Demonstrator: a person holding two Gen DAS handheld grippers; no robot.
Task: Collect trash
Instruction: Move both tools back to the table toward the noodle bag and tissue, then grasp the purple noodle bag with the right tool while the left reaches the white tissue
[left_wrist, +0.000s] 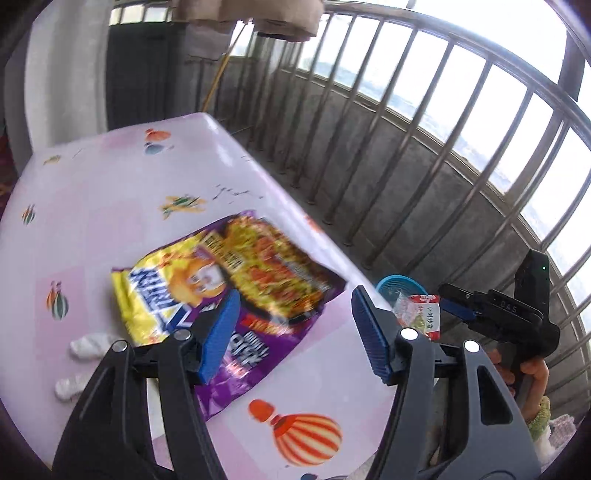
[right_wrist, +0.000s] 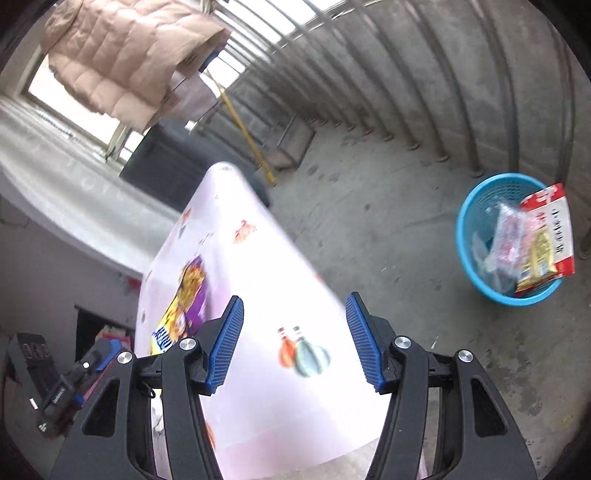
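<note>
A large purple and yellow snack bag (left_wrist: 229, 280) lies flat on the pink balloon-print table (left_wrist: 110, 206). My left gripper (left_wrist: 291, 332) is open and empty just above the bag's near edge. Two crumpled white tissues (left_wrist: 88, 345) lie on the table to the left. My right gripper (right_wrist: 293, 343) is open and empty above the table's right edge (right_wrist: 295, 258). A blue basket (right_wrist: 469, 221) on the floor holds a red and white wrapper (right_wrist: 550, 236) and clear plastic. The right gripper also shows in the left wrist view (left_wrist: 452, 304), beside the wrapper (left_wrist: 421, 314) and the basket (left_wrist: 395, 286).
A metal railing (left_wrist: 424, 122) and low concrete wall run along the balcony on the right. A yellow-handled broom (right_wrist: 243, 129) leans at the far wall. A pink padded jacket (right_wrist: 122, 55) hangs overhead. The bare concrete floor (right_wrist: 369, 221) lies between table and basket.
</note>
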